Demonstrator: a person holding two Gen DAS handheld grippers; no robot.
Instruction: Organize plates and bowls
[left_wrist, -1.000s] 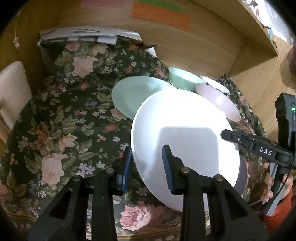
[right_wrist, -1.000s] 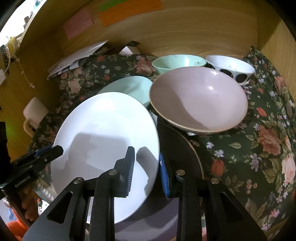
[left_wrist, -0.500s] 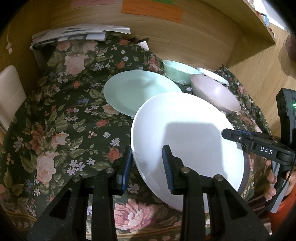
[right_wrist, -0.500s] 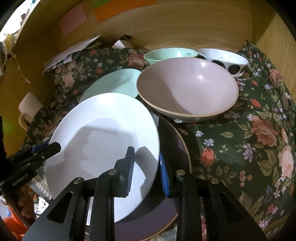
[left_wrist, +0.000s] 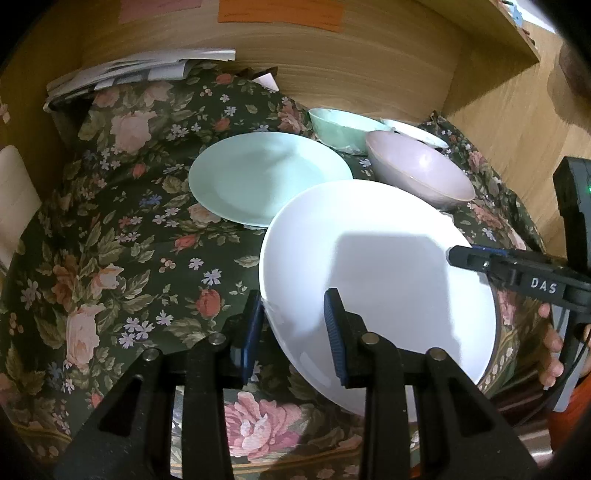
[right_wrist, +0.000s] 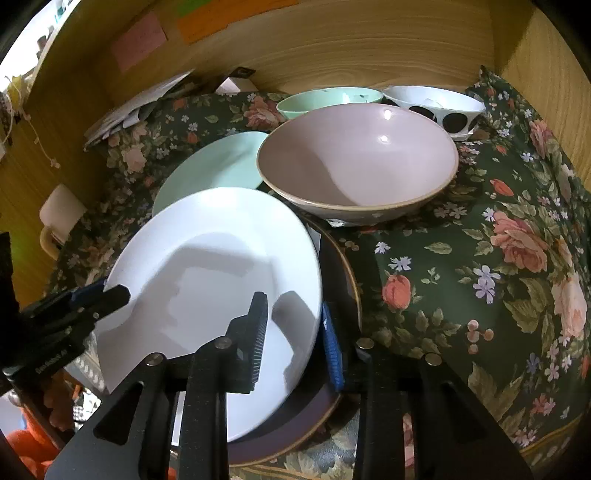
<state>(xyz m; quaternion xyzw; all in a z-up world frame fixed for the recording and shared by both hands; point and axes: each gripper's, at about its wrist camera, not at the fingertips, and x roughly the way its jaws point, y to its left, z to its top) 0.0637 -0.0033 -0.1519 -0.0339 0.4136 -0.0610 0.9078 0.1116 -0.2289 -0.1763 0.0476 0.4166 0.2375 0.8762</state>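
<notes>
A white plate (left_wrist: 376, 280) sits low in the middle of the scene, lying on a dark plate (right_wrist: 340, 280) with a pale rim at the near edge of a table covered with a dark floral cloth (left_wrist: 110, 236).

The left gripper (left_wrist: 293, 332) straddles the white plate's left rim: one blue-padded finger is below and outside the edge, the other rests over the plate's upper face. The fingers are only partly spread, but whether the pads actually press the rim cannot be told from either view.

The right gripper (right_wrist: 293, 332) straddles the plate's right rim in the same way, with one finger over the white face and the other down beside the edge, over the dark plate. Its jaws are opening, and a gap shows between the right-hand pad and the white rim, so the plate is between the fingers without being pinched.

In the left wrist view, the right gripper's black tip (left_wrist: 480, 260) reaches in over the plate's right edge, with a person's hand (left_wrist: 550, 350) behind it.

A mint green plate (left_wrist: 266, 181) lies flat on the cloth just beyond the white plate, to the far left. A pink bowl (right_wrist: 358, 162) stands upright at far right, close behind the dark plate's rim. Farther back, against the wooden wall, a mint green bowl (right_wrist: 325, 99) and a white bowl with black spots (right_wrist: 436, 107) stand side by side. A stack of papers (left_wrist: 136, 74) lies at the far left corner.
</notes>
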